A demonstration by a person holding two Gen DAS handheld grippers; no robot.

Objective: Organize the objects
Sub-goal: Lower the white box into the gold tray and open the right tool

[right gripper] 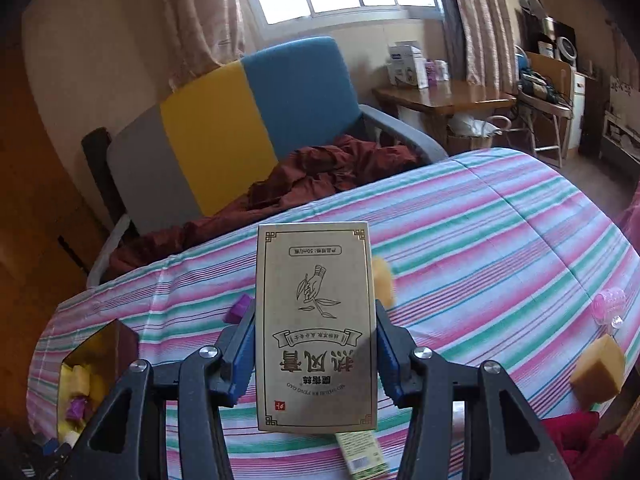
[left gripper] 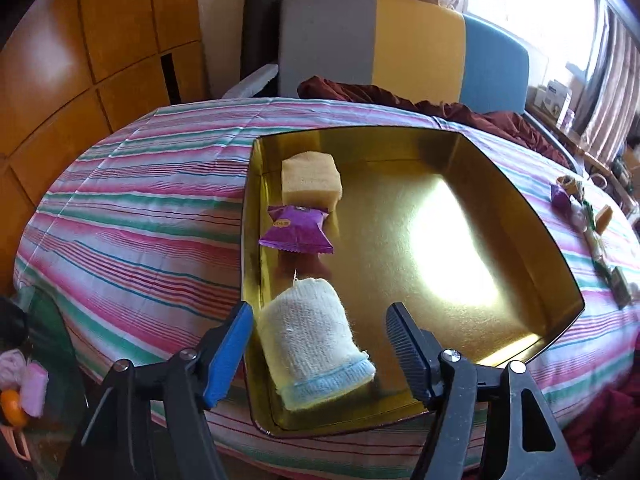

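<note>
Filling the centre of the right wrist view, the gold carton (right gripper: 316,328), light, stiff, crushable cardboard, sits clamped by its long edges in the right gripper (right gripper: 316,356), while the left gripper (left gripper: 320,344) stands released around the soft rolled sock (left gripper: 312,348) in the gold tin (left gripper: 560,256).

Left gripper (left gripper: 320,346), right gripper (right gripper: 316,360): black arms, blue pads, silver screws

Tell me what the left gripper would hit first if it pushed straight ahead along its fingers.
Most likely the rolled pale-yellow cloth, lying in the gold tray between the open left gripper fingers. Beyond it sits the purple packet. Depth is uncertain through the fisheye.
</note>
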